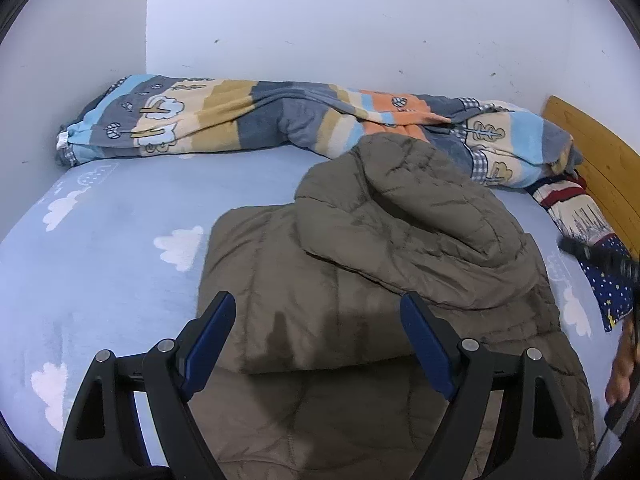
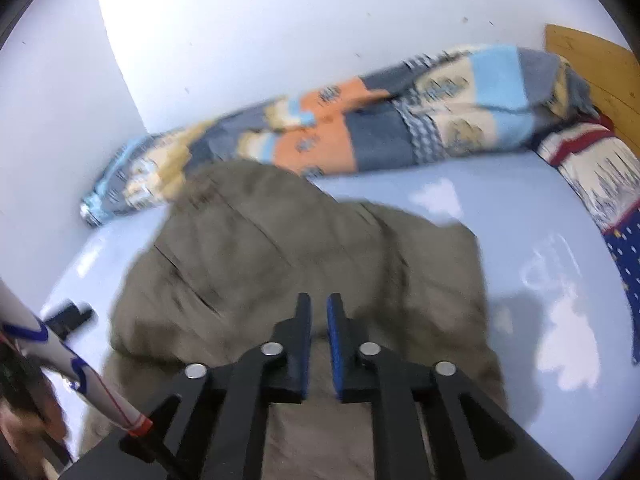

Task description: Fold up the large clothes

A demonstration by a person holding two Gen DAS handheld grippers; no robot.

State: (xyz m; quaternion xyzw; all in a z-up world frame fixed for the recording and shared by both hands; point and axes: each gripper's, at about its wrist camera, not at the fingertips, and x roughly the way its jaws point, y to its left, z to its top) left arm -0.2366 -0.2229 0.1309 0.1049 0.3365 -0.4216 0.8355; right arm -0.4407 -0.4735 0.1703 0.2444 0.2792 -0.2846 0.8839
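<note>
Jacket [image 1: 360, 264] beneath both tongs [image 1: 316, 312]

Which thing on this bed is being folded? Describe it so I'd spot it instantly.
On the pale blue cloud-print bed, look mid-mattress, in front of the striped blanket along the wall. The jacket lies there: plain olive-brown, puffy and quilted, the only unpatterned fabric.

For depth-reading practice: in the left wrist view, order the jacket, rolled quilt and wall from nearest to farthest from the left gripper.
1. Jacket, right under the left gripper.
2. Quilt, rolled along the bed's far edge.
3. Wall, behind the quilt.
</note>
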